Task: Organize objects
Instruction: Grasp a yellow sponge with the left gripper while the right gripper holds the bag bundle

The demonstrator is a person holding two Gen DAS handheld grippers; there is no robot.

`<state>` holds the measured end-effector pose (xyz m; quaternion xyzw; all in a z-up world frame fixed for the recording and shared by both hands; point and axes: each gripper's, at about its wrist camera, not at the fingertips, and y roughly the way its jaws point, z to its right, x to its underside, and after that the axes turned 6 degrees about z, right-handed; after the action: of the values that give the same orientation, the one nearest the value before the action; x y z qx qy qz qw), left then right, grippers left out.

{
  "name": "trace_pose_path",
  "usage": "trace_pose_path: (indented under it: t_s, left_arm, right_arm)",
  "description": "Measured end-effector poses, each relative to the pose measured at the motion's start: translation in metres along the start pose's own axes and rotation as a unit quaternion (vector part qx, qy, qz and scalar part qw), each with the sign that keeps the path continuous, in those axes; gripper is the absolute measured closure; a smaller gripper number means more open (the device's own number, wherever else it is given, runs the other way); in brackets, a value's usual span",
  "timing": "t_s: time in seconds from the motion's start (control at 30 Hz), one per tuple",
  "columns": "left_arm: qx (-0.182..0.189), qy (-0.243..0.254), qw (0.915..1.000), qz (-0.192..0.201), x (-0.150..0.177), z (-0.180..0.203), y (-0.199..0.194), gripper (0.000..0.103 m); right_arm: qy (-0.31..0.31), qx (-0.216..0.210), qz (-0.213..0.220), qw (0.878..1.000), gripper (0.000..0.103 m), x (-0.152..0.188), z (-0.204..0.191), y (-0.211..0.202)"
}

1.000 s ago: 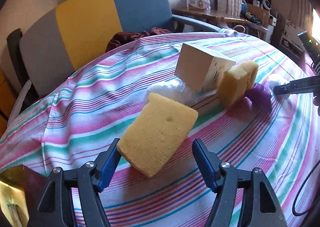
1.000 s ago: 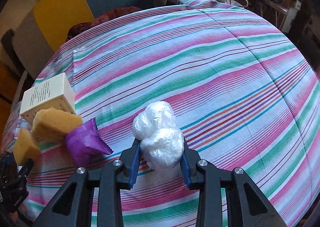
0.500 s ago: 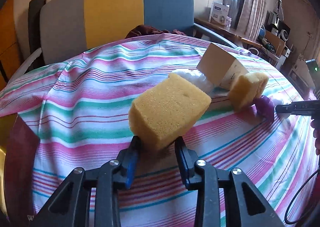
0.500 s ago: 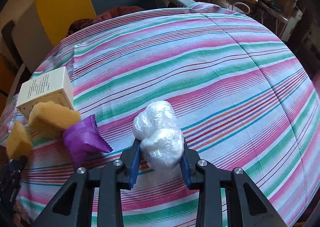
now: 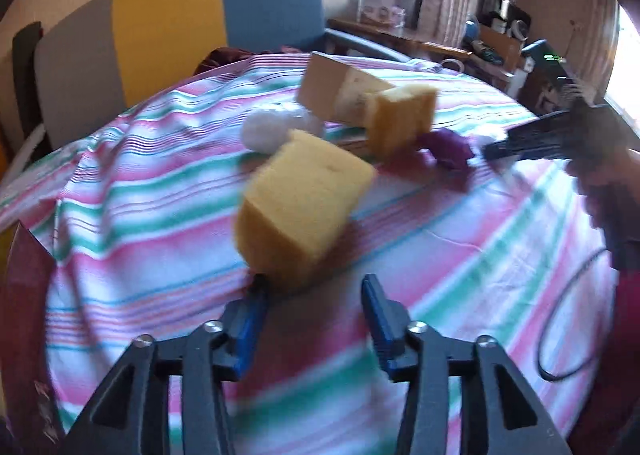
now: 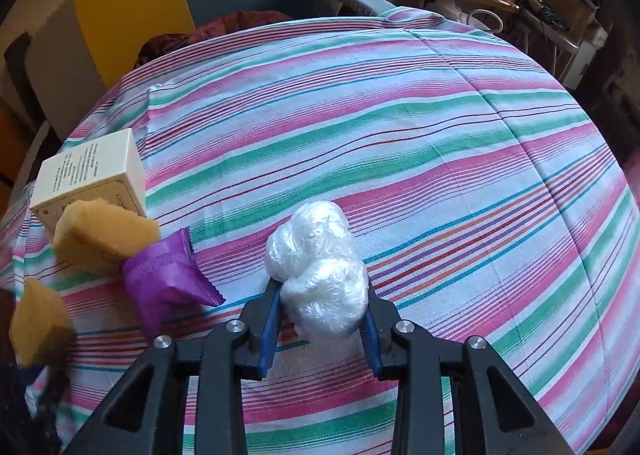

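Releasing the near yellow sponge (image 5: 304, 207) from the left gripper (image 5: 312, 319): jaws opening, right pad already clear, left pad still at its lower corner. Best finished by spreading fully before backing straight off, so nothing drags it across the striped cloth (image 5: 440, 255) away from the second sponge (image 5: 400, 119), box (image 5: 340, 95) and purple packet (image 5: 448, 147). Right gripper (image 6: 320, 319) clenched on the plastic-wrapped bundle (image 6: 320, 275), resting beside the packet; best kept steady

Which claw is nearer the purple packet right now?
Right. The right claw, shut on the plastic-wrapped bundle, sits just beside the purple packet. The left claw, opening beside a sponge, is farther back.
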<state>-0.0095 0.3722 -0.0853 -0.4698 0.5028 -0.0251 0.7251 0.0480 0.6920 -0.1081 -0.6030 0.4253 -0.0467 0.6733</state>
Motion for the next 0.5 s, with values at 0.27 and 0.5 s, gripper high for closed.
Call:
trace_pose_path:
  t_s: [0.27,0.5]
  left_arm:
    - [-0.032,-0.001,0.999,0.031,-0.024,-0.012,-0.006,0.029]
    - [-0.024,0.025,0.9991,0.024,-0.039,-0.005,0.021,0.045]
  right_arm:
    - [0.0,-0.001,-0.001,1.0,0.067,0.0,-0.001,0.0]
    - [-0.003,0.0,0.001,1.0,0.068,0.0,-0.002,0.0]
